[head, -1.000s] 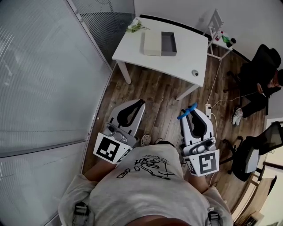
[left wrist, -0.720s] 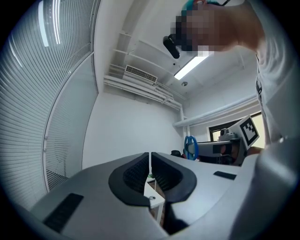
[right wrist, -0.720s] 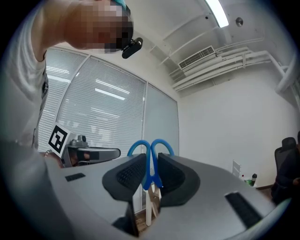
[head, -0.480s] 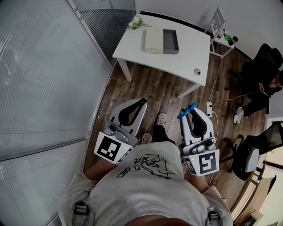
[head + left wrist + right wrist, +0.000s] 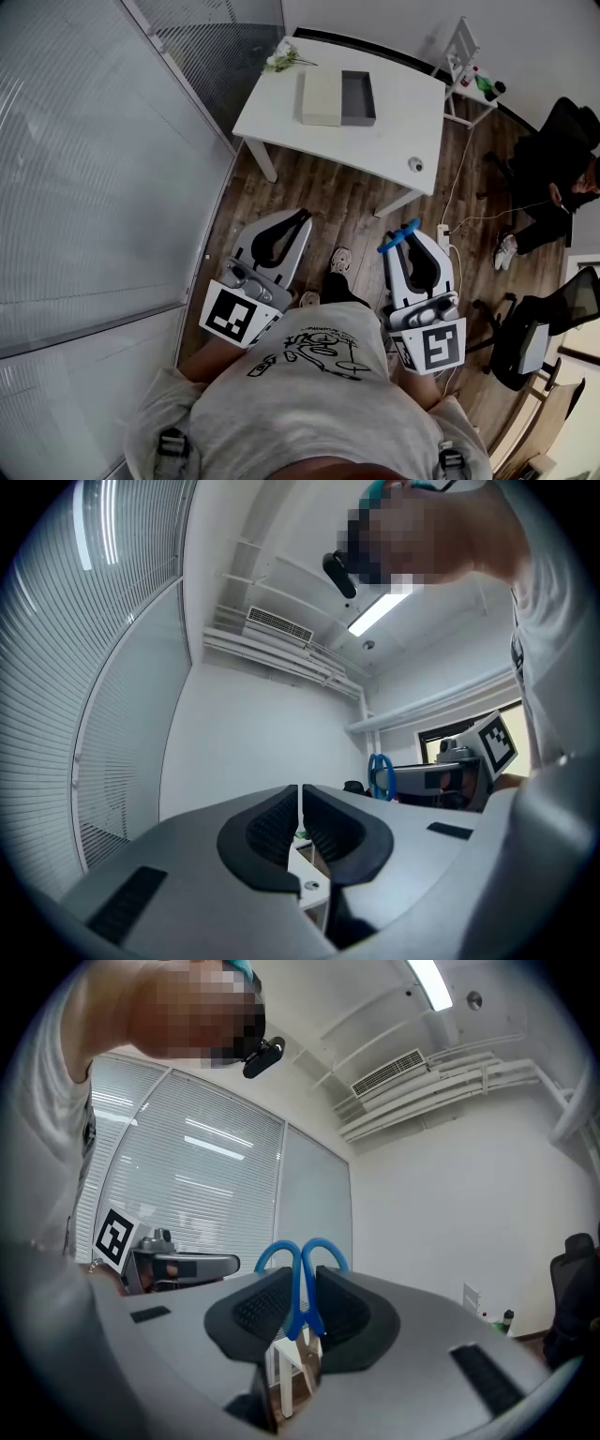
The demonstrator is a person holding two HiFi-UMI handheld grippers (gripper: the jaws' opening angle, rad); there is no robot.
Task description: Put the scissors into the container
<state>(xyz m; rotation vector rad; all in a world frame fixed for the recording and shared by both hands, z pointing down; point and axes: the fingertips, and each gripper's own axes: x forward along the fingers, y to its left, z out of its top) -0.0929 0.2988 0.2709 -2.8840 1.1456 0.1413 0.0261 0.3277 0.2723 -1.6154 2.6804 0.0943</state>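
Scissors [image 5: 397, 236] are sitting clamped in the right gripper [image 5: 413, 242], which the person is holding low in front of the body, above the wooden floor and well apart from the white table [image 5: 398, 131]. In the right gripper view the two blue loop handles [image 5: 300, 1274] are rising between the black pads, which are pressing on them from both sides. The blades are lying hidden behind the jaws, so their length and direction cannot be told. In the head view only a short blue piece is showing past the gripper's tip.

The left gripper [image 5: 296, 219] is hanging beside the right one at about the same height. In the left gripper view its jaws [image 5: 300, 808] are standing almost together, a thin slit parting the pads, with nothing held between them.

The container [image 5: 358, 97], an open grey box, is resting on the far part of the table, touching a cream box-like piece [image 5: 322, 96] on its left; whether that piece is a lid cannot be told. The container's inside is showing only as a flat grey patch. A small round object [image 5: 413, 164] near the table's near edge is too small to identify. A seated person [image 5: 558, 150] is partly cut off at the right border.
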